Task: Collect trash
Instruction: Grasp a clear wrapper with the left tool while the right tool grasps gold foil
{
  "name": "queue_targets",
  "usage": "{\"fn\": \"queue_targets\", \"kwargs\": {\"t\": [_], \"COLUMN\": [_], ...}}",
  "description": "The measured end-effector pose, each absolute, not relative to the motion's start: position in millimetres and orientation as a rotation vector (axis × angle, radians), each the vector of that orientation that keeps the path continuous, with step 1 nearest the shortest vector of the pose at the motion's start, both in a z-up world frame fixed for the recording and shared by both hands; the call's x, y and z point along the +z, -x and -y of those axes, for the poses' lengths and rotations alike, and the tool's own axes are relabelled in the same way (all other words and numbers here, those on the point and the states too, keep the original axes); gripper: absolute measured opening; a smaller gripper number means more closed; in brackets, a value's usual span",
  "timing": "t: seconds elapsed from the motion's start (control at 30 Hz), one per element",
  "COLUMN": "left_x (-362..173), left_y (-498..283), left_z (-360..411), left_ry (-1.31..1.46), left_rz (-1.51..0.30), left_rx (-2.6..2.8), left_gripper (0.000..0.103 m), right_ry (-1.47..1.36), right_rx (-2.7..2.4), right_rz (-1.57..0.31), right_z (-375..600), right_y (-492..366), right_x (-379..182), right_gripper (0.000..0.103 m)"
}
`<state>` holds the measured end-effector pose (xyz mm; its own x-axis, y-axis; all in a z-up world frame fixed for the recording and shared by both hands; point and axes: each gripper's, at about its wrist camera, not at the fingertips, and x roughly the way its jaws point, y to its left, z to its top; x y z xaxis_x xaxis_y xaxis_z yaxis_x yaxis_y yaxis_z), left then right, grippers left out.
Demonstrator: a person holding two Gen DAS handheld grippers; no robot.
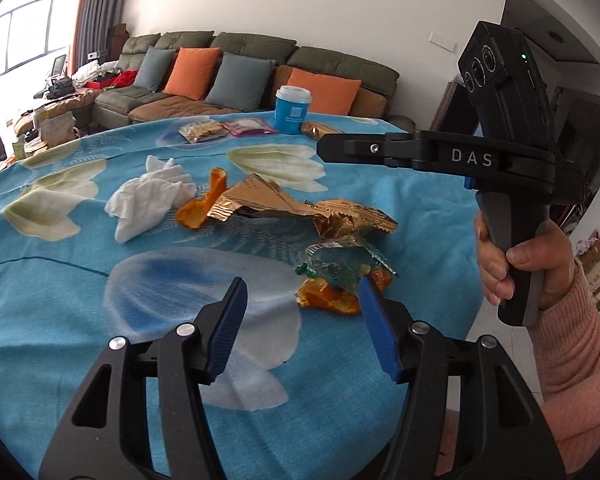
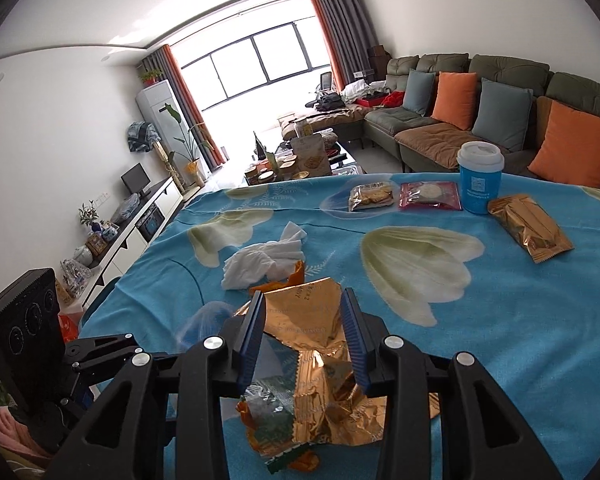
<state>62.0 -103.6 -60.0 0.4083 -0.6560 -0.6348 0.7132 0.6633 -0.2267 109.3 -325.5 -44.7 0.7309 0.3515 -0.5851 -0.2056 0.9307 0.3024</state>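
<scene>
A pile of trash lies on the blue flowered tablecloth (image 1: 60,300): a crumpled white tissue (image 1: 148,196), orange peel (image 1: 200,210), a torn gold wrapper (image 1: 300,204) and a clear green wrapper (image 1: 340,264) on more peel. My left gripper (image 1: 300,282) is open and empty, its right fingertip next to the green wrapper. My right gripper (image 1: 328,148), held by a hand (image 1: 520,268), hovers above the table beyond the pile. In the right wrist view the right gripper (image 2: 302,294) stands open, with the gold wrapper (image 2: 320,344) showing below and between its fingers, not gripped.
At the table's far side stand a blue cup with a white lid (image 2: 480,176), two sealed snack packs (image 2: 372,196) (image 2: 430,196) and a sealed gold pack (image 2: 528,228). A sofa with cushions (image 2: 500,112) lies beyond. The table edge runs along the left (image 2: 140,256).
</scene>
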Motion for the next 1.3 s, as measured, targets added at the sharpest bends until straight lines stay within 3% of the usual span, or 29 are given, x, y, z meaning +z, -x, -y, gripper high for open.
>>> {"fn": "queue_targets", "kwargs": {"t": [0.17, 0.3, 0.53, 0.67, 1.3], "left_x": [-68, -73, -85, -88, -71], "left_y": [-74, -83, -94, -97, -91], "left_z": [120, 130, 134, 128, 52], "left_ry": [-0.069, -0.058, -0.017, 0.016, 0.122], "left_rz": [-0.808, -0.85, -0.919, -0.921, -0.844], "left_rx": [-0.906, -0.93, -0.953, -0.953, -0.832], "left_gripper": [0.057, 0.051, 0.018, 0.014, 0.013], "right_ry": [-0.243, -0.256, -0.271, -0.272, -0.234], "right_rx": [0.3, 0.301, 0.295, 0.29, 0.357], "right_rz": [-0.706, -0.719, -0.729, -0.731, -0.759], "right_z": [335, 338, 344, 347, 327], "right_y": [-107, -106, -102, -97, -123], "right_x": [-54, -60, -66, -67, -67], "right_gripper": [0.037, 0.037, 0.037, 0.037, 0.045]}}
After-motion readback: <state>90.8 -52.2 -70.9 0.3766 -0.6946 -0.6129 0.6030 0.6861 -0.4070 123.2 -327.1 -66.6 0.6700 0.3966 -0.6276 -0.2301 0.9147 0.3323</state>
